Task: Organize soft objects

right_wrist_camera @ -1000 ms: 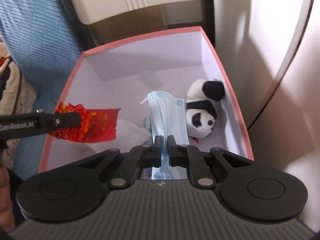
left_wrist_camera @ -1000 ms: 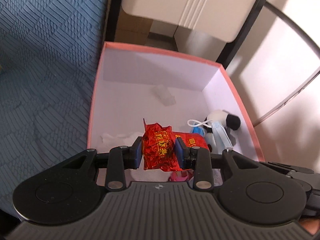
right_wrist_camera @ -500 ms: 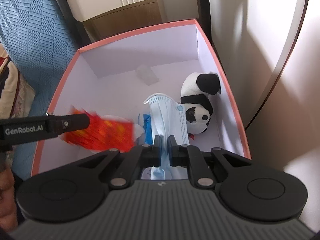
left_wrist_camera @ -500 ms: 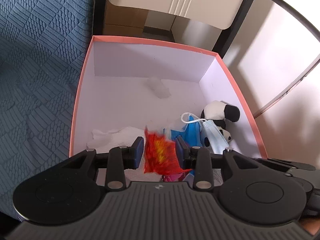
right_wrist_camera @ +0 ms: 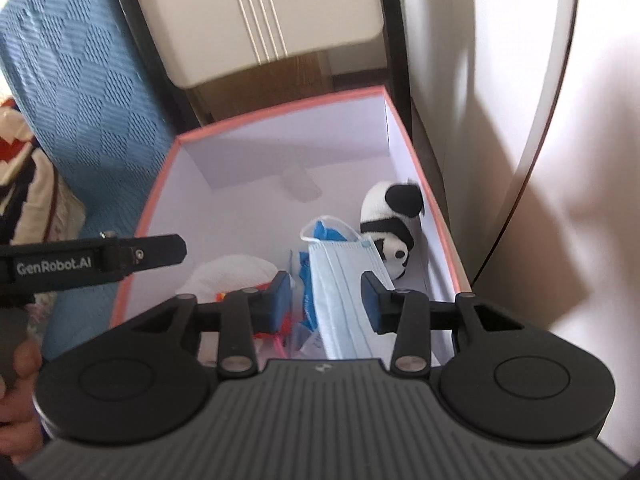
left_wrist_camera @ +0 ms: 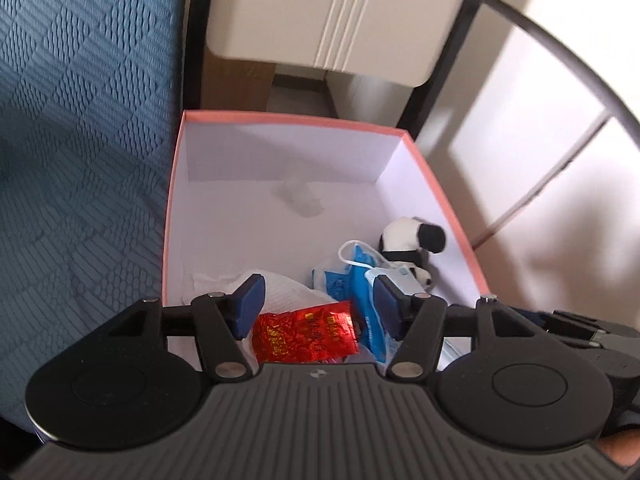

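Observation:
A pink-rimmed box [left_wrist_camera: 173, 184] [right_wrist_camera: 160, 184] with white walls holds the soft things. A red foil packet [left_wrist_camera: 306, 330] lies loose in it, below my left gripper [left_wrist_camera: 318, 300], whose jaws are opening with nothing pressed between them. A light blue face mask [right_wrist_camera: 344, 284] [left_wrist_camera: 394, 278] lies over a blue packet [left_wrist_camera: 340, 276], below my right gripper [right_wrist_camera: 325, 300]; its jaws are opening too and the pads stand clear of the mask. A panda plush [right_wrist_camera: 390, 224] [left_wrist_camera: 412, 240] leans on the right wall. A white cloth [right_wrist_camera: 232, 272] [left_wrist_camera: 280, 286] lies at the left.
A small clear wrapper [left_wrist_camera: 300, 196] lies near the box's back wall. Blue quilted fabric [left_wrist_camera: 80, 120] lies left of the box; a cream panel in a dark frame [left_wrist_camera: 320, 20] stands behind it. The other gripper's arm [right_wrist_camera: 100, 260] and a hand [right_wrist_camera: 16, 364] reach in from the left.
The left gripper opened and the red packet dropped into the box. The right gripper opened and let go of the face mask. Both grippers rose away from the box.

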`<state>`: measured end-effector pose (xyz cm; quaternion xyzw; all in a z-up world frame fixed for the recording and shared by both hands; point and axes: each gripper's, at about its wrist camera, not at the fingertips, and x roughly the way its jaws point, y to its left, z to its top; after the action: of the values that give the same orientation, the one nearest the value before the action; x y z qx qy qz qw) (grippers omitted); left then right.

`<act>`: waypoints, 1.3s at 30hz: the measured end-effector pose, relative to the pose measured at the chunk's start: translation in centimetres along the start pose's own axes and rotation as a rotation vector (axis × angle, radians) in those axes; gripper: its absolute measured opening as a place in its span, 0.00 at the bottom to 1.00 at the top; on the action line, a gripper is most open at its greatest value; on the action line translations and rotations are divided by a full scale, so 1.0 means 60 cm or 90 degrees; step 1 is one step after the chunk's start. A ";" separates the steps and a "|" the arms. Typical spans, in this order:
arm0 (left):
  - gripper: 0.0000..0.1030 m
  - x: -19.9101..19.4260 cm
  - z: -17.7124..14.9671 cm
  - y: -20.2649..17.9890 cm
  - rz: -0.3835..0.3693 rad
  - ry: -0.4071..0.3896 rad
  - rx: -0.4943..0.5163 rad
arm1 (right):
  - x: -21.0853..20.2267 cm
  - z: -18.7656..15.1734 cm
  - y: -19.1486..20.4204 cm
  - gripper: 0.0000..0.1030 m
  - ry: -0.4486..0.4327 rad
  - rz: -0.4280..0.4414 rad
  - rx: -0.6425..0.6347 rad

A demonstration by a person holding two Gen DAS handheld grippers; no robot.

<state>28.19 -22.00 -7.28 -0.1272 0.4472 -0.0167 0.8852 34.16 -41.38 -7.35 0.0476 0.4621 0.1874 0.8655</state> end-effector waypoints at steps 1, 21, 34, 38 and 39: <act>0.64 -0.010 0.000 -0.001 -0.004 -0.003 0.005 | -0.013 -0.003 0.004 0.40 -0.008 0.002 0.003; 0.67 -0.255 -0.052 0.018 -0.075 -0.106 0.064 | -0.256 -0.063 0.108 0.40 -0.130 -0.013 0.019; 0.80 -0.346 -0.117 0.054 -0.114 -0.148 0.125 | -0.316 -0.153 0.187 0.40 -0.185 -0.068 0.033; 0.87 -0.352 -0.132 0.071 -0.124 -0.153 0.140 | -0.316 -0.182 0.200 0.40 -0.196 -0.080 0.049; 0.90 -0.354 -0.136 0.075 -0.121 -0.157 0.144 | -0.315 -0.187 0.204 0.40 -0.197 -0.083 0.049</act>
<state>8.56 -16.32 3.75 -0.0695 0.3168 -0.1350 0.9363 12.07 -38.06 4.16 0.0792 0.3321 0.1034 0.9342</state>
